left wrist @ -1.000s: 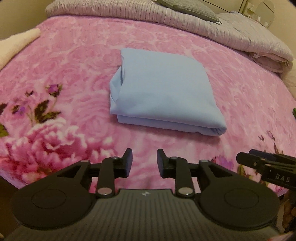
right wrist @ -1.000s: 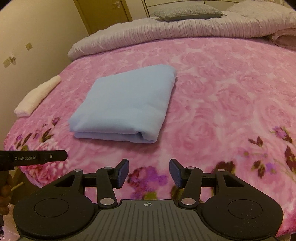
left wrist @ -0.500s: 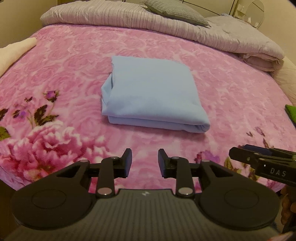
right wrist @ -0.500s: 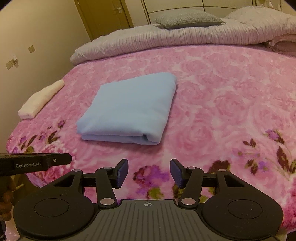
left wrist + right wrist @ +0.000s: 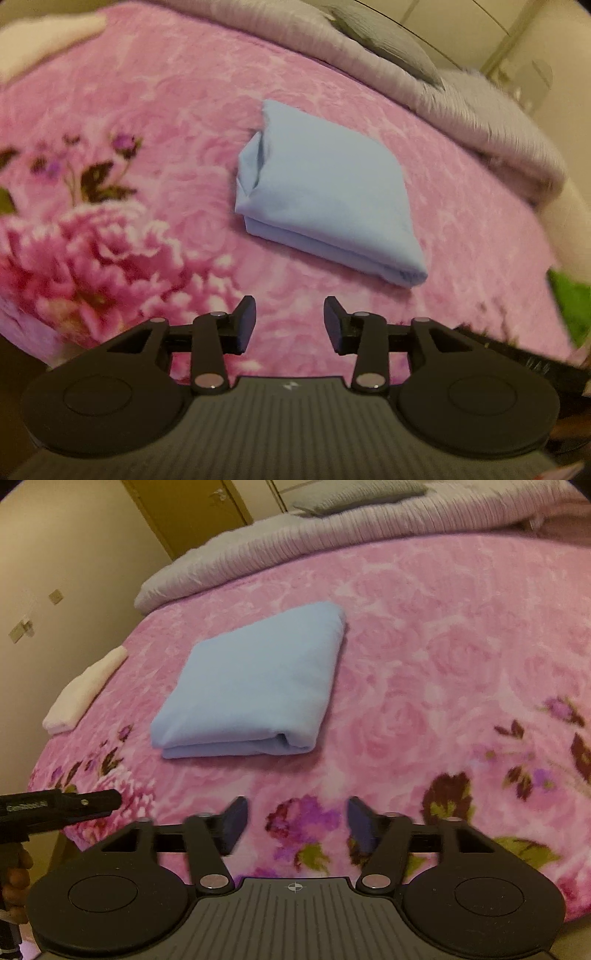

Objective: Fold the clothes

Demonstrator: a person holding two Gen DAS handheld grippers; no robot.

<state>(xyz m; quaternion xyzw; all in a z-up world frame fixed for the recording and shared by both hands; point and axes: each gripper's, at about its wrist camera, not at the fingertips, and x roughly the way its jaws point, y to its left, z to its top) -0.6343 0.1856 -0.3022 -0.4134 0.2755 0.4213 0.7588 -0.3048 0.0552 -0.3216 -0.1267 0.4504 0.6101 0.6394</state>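
A light blue garment (image 5: 328,199) lies folded into a thick rectangle in the middle of the pink floral bed cover (image 5: 147,122). It also shows in the right wrist view (image 5: 255,686). My left gripper (image 5: 289,321) is open and empty, held back from the garment near the bed's front edge. My right gripper (image 5: 293,825) is open and empty, also short of the garment. The left gripper's body shows at the left edge of the right wrist view (image 5: 59,806).
A grey-lilac quilt (image 5: 332,542) and a grey pillow (image 5: 391,48) lie along the head of the bed. A folded cream towel (image 5: 85,690) rests at the bed's left edge. Something green (image 5: 569,299) sits at the right edge. A door (image 5: 192,509) is behind.
Both grippers have opened a little wider and tilted. Both views have rolled, and the left one has swung so the garment sits farther right and looks smaller.
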